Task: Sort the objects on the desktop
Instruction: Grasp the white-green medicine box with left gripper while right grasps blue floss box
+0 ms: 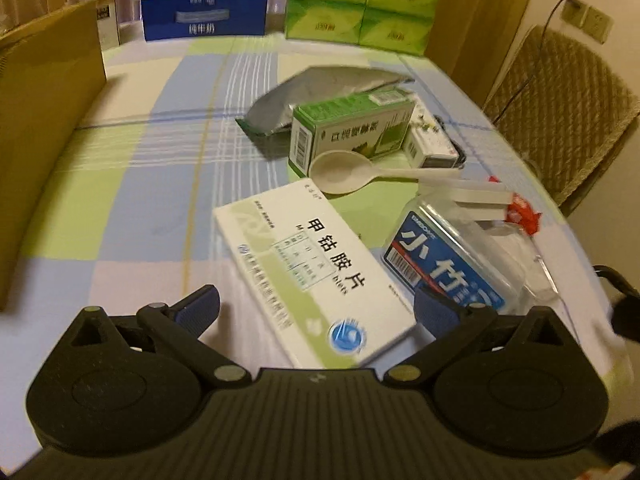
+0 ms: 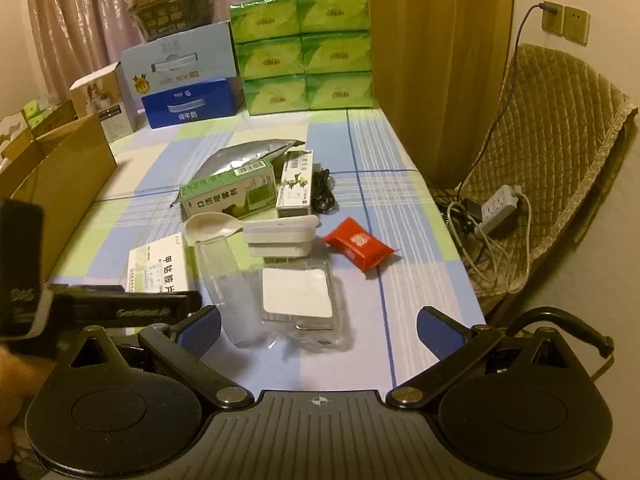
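Your left gripper [image 1: 316,308] stands wide open with nothing clamped; the flat white and pale-green medicine carton [image 1: 312,272] lies on the checked tablecloth [image 1: 132,200] between its blue-padded fingers [image 1: 200,308], its near corner reaching back toward the gripper body, and neither pad is seen pressing on it. Your right gripper [image 2: 318,330] is likewise spread wide and holds nothing, hanging over the near end of the table. Just right of the carton lies a clear plastic case with a blue label [image 1: 448,264], tilted. Beyond it sit a stack of white rectangular blocks [image 2: 280,238] and a cream plastic spoon [image 2: 216,226], the spoon's handle running up to the stack. Behind the spoon stands a green and white box [image 2: 228,196], resting against a silver foil pouch [image 2: 244,156]; a slim white box [image 2: 298,184] lies just beside it, with a black cable [image 2: 324,194] to its right. A red wrapped packet [image 2: 360,248] lies apart, toward the table's right edge. A clear tray with a white square pad [image 2: 298,294] is nearest your right gripper. An open brown cardboard box [image 2: 60,184] stands on the left, and green tissue packs [image 2: 304,52] are stacked at the far end.
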`<action>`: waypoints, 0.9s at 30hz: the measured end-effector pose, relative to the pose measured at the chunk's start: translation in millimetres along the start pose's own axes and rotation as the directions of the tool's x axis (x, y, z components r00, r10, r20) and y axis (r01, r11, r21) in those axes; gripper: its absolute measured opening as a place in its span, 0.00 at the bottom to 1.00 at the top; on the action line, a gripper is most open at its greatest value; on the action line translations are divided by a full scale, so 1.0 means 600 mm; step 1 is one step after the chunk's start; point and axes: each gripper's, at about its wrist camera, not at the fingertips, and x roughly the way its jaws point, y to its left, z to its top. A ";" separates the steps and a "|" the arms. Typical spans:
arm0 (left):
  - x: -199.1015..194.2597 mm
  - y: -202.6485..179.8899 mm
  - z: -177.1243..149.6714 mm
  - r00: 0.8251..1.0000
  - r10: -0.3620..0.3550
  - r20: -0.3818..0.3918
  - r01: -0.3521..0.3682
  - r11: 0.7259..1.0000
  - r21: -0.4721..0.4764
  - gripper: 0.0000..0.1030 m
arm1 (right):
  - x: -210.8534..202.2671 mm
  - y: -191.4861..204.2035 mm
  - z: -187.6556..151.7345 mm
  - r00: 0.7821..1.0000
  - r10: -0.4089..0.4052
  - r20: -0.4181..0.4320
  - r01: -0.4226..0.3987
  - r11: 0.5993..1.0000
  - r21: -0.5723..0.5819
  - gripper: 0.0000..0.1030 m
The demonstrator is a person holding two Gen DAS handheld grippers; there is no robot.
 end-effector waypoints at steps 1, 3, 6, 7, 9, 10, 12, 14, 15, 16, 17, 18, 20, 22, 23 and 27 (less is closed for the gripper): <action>0.008 -0.003 0.003 1.000 0.010 -0.008 -0.010 1.000 -0.002 0.98 | 0.002 0.000 0.001 1.000 0.000 -0.001 0.000 1.000 -0.002 0.98; 0.011 -0.005 0.003 1.000 0.018 -0.008 -0.018 1.000 0.017 0.90 | 0.005 0.003 0.002 1.000 0.008 -0.003 -0.008 1.000 -0.017 0.98; -0.006 0.008 -0.003 1.000 0.022 -0.010 -0.021 0.999 0.044 0.76 | 0.009 0.018 0.004 0.999 0.035 0.005 -0.035 0.997 -0.068 0.98; -0.014 0.015 -0.006 1.000 0.030 -0.008 -0.029 0.998 0.063 0.73 | 0.010 0.024 0.004 0.999 0.050 0.010 -0.049 0.995 -0.083 0.98; -0.032 0.033 -0.015 0.999 0.043 -0.001 -0.042 0.994 0.098 0.67 | 0.017 0.041 0.007 0.995 0.095 0.015 -0.092 0.989 -0.115 0.98; -0.039 0.043 -0.020 0.999 0.043 0.001 -0.043 0.993 0.114 0.66 | 0.021 0.050 0.008 0.994 0.110 0.016 -0.107 0.985 -0.134 0.98; -0.051 0.062 -0.027 0.998 0.055 0.004 -0.055 0.989 0.139 0.66 | 0.034 0.071 0.009 0.991 0.134 0.015 -0.129 0.974 -0.184 0.95; -0.062 0.075 -0.033 0.997 0.070 0.012 -0.071 0.983 0.169 0.66 | 0.053 0.091 0.010 0.987 0.160 -0.008 -0.158 0.959 -0.237 0.77; -0.067 0.080 -0.035 0.998 0.069 0.015 -0.071 0.981 0.181 0.66 | 0.065 0.101 0.011 0.986 0.164 -0.023 -0.165 0.951 -0.263 0.74; -0.072 0.085 -0.038 0.998 0.066 0.017 -0.069 0.980 0.189 0.66 | 0.076 0.109 0.010 0.987 0.158 -0.030 -0.160 0.945 -0.286 0.71; -0.077 0.090 -0.040 0.998 0.067 0.020 -0.069 0.978 0.198 0.66 | 0.086 0.115 0.010 0.989 0.144 -0.034 -0.148 0.942 -0.301 0.69; -0.081 0.095 -0.042 0.997 0.069 0.022 -0.072 0.976 0.204 0.66 | 0.097 0.121 0.011 0.991 0.129 -0.041 -0.136 0.940 -0.312 0.67; -0.088 0.105 -0.046 0.997 0.075 0.035 -0.081 0.974 0.213 0.66 | 0.113 0.128 0.012 0.992 0.117 -0.051 -0.127 0.938 -0.323 0.55; -0.089 0.115 -0.049 0.997 0.072 0.037 -0.079 0.975 0.206 0.66 | 0.127 0.136 0.011 0.992 0.103 -0.069 -0.120 0.931 -0.345 0.44; -0.090 0.120 -0.051 0.997 0.065 0.037 -0.071 0.977 0.199 0.66 | 0.134 0.138 0.009 0.992 0.097 -0.082 -0.119 0.929 -0.350 0.36; -0.095 0.132 -0.064 0.997 0.054 0.046 -0.062 0.978 0.197 0.66 | 0.146 0.132 0.011 0.976 0.168 -0.137 -0.193 0.961 -0.201 0.27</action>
